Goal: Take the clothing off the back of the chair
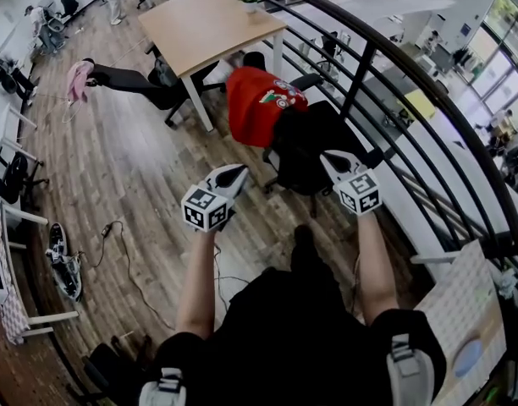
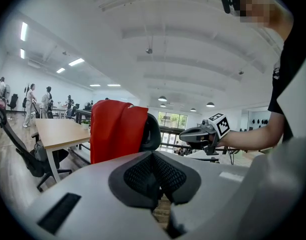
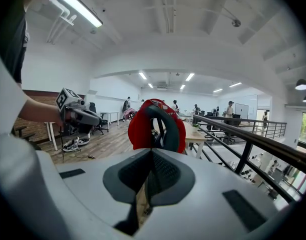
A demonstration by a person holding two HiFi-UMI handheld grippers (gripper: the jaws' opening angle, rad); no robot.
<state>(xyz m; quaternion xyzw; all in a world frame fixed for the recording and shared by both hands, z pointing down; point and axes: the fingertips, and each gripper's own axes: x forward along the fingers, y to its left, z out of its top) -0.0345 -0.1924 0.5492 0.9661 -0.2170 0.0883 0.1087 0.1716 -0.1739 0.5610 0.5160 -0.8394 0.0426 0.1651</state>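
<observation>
Left tongs (image 1: pixel 235 174) and right tongs (image 1: pixel 331 159) both closed, empty, near red cloth shirt (image 1: pixel 257 106) draped over black office chair (image 1: pixel 303 166).

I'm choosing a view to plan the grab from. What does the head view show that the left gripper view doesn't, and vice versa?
Only the head view: the left gripper seen from above, and the floor cables. Only the left gripper view: its own jaws, shut and empty, and the ceiling lights. Both: the red clothing draped over the black chair's back, the wooden table, and the right gripper.
</observation>
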